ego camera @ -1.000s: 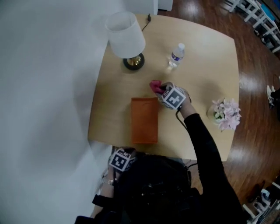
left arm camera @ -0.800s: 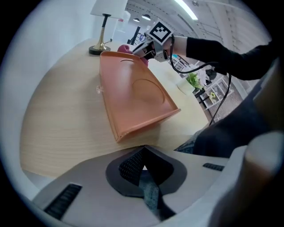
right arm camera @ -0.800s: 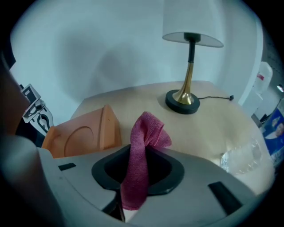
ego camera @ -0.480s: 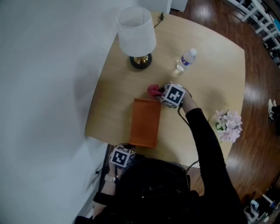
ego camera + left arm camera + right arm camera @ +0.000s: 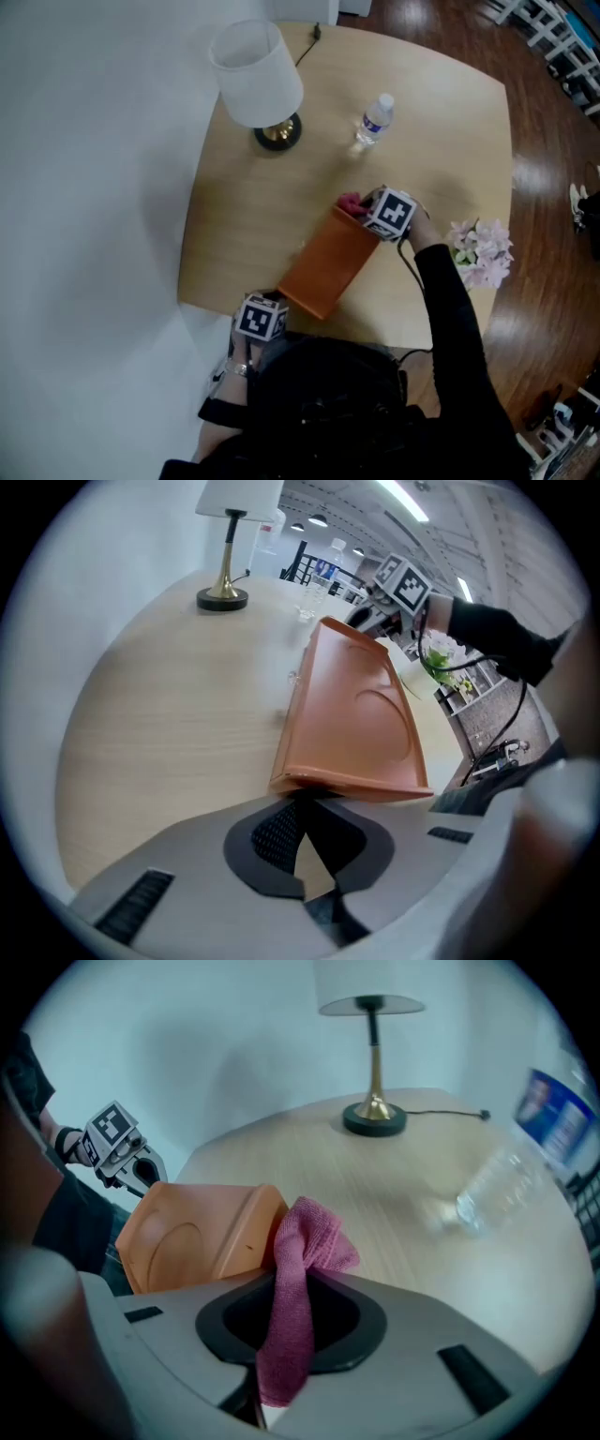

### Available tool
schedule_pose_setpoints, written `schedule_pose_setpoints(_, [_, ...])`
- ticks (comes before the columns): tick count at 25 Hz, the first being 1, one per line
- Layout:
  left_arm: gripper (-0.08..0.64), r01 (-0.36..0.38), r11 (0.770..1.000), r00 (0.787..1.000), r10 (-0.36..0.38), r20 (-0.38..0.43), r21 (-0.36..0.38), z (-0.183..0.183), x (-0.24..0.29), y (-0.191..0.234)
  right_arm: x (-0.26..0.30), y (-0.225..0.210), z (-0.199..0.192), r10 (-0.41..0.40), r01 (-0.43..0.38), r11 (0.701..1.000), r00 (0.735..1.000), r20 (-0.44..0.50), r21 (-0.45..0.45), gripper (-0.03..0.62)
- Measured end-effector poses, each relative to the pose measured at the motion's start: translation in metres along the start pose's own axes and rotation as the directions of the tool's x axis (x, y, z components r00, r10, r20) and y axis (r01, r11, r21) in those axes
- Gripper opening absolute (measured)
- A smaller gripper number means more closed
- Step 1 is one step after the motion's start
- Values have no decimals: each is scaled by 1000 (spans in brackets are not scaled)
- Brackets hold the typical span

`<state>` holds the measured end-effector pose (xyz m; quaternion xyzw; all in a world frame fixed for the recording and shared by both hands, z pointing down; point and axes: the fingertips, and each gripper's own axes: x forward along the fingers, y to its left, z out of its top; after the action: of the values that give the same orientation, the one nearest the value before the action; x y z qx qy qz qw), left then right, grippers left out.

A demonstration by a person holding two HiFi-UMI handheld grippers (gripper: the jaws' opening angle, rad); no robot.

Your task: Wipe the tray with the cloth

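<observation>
Wiping looks barely begun. Right tool (image 5: 286, 1327), whose jaws have just been closing, pinches the pink cloth (image 5: 300, 1241) at the far end of the tray (image 5: 323, 262), just beside its rim. Left tool (image 5: 300, 832) is clamped on the tray's near edge, apparently tilting it off the desk (image 5: 441, 131). The tray's whole inner face seems left to wipe.

- The middle of the worktop (image 5: 234, 225) is taken up by the tray (image 5: 323, 267), laid slantwise; its far end is crowded by the cloth (image 5: 350, 203).
- A broad bare strip is left open to the tray's left.
- The far side is blocked by the lamp (image 5: 258, 66) and the bottle (image 5: 375, 119), with a clear gap between.
- The right edge is hemmed by the flowers (image 5: 483, 248).
</observation>
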<state>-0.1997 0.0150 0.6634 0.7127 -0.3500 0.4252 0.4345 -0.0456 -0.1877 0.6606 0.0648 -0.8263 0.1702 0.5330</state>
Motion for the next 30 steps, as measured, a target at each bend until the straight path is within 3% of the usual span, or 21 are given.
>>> schedule_pose_setpoints(4, [3,-7,994,1000,10,-26,113,24,4,-1,-25,9,-74,-129,127,966,992,-5,227,81])
schedule_pose_setpoints(6, [3,-15,984,998,24,-50,179,35,8,-1,-33,21,-112,-190,184,925,982,-15,333,81])
schedule_pose_setpoints(9, [3,-20,964,997,38,-63,265,55,15,-4,-43,55,-149,-240,203,848,971,14,490,81])
schedule_pose_setpoints(12, [3,-25,933,995,59,-84,360,76,21,-6,-48,89,-176,-299,224,754,954,19,617,81])
schedule_pose_setpoints(16, [3,-30,876,991,89,-101,482,97,29,-10,-44,130,-204,-387,240,577,922,3,780,81])
schedule_pose_setpoints(19, [3,-9,860,990,81,-119,511,99,33,-13,-41,148,-212,-448,245,479,894,-5,843,80])
schedule_pose_setpoints(22, [3,4,850,990,71,-123,527,99,34,-13,-40,151,-213,-470,261,454,883,-21,852,81])
schedule_pose_setpoints(27, [3,17,838,991,59,-121,546,101,33,-13,-37,153,-215,-458,262,470,889,-20,843,83])
schedule_pose_setpoints(30, [3,-19,836,995,68,-70,548,108,9,-17,-45,153,-218,-477,263,491,879,4,830,84])
